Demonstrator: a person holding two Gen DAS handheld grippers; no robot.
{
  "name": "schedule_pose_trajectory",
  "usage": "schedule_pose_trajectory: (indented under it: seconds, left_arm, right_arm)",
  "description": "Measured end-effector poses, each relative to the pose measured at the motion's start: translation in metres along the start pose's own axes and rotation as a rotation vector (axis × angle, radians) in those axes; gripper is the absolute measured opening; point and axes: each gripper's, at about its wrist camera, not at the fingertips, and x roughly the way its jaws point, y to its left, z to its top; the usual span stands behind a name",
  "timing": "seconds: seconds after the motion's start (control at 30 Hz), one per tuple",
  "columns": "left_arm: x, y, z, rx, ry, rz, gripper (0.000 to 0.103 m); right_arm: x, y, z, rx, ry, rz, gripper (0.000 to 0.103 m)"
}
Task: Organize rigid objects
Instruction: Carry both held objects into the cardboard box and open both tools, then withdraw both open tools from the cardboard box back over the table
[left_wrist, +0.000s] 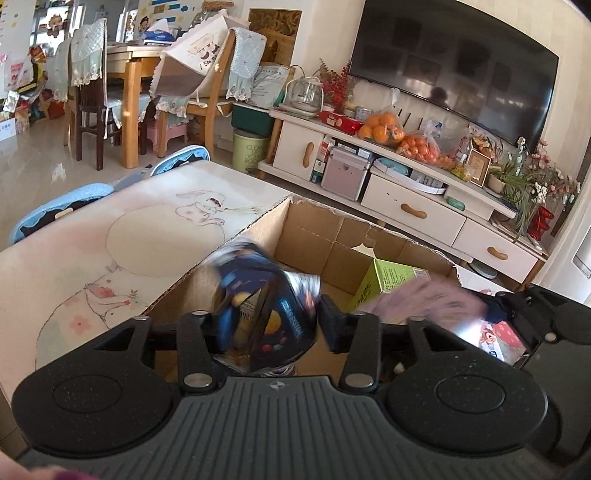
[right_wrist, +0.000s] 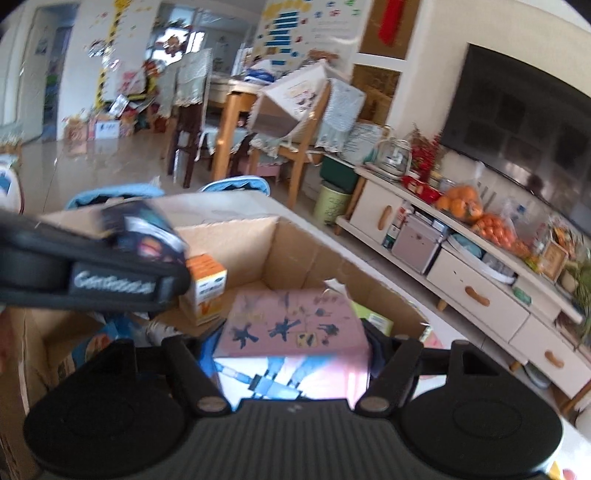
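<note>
The left hand-held gripper stands apart around a blurred dark-blue carton over the cardboard box on the worktop, while the right hand-held gripper clamps a pink box, seemingly light, stiff, best held by flat sides.

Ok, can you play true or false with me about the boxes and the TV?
1. The pink box is between the right gripper's fingers. True.
2. The TV shows a cartoon. False: its screen is dark.
3. The oranges are in the cardboard box. False: they sit bagged on the white TV cabinet.
4. A green carton is inside the cardboard box. True.
</note>
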Motion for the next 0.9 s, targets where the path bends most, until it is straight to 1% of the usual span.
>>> schedule_pose_trajectory:
  seconds: [0.03, 0.07, 0.13, 0.23, 0.33, 0.47, 0.63, 0.9]
  left_arm:
    - [-0.003, -0.001, 0.000, 0.008, -0.011, 0.004, 0.072]
    - [-0.005, 0.000, -0.001, 0.016, -0.025, 0.008, 0.075]
    - [-0.012, -0.002, -0.001, 0.033, -0.052, 0.014, 0.088]
    - [-0.020, -0.003, -0.001, 0.042, -0.065, 0.008, 0.092]
    - [-0.026, -0.006, -0.003, 0.057, -0.072, 0.000, 0.097]
    - [-0.035, -0.012, -0.006, 0.081, -0.089, -0.013, 0.098]
    - [-0.040, -0.018, -0.009, 0.086, -0.084, -0.036, 0.100]
    - [-0.044, -0.024, -0.014, 0.117, -0.076, -0.062, 0.101]
  right_arm:
    - [-0.001, 0.002, -0.001, -0.010, -0.005, -0.007, 0.080]
    - [-0.004, 0.003, -0.003, -0.017, -0.011, -0.018, 0.081]
    - [-0.011, 0.004, -0.008, -0.014, -0.026, -0.034, 0.083]
    - [-0.028, -0.001, -0.014, 0.025, -0.060, -0.049, 0.087]
    - [-0.046, -0.006, -0.020, 0.061, -0.095, -0.086, 0.089]
    - [-0.067, -0.010, -0.032, 0.104, -0.122, -0.155, 0.090]
    - [-0.084, -0.021, -0.044, 0.164, -0.126, -0.222, 0.091]
    - [-0.098, -0.030, -0.069, 0.233, -0.116, -0.284, 0.091]
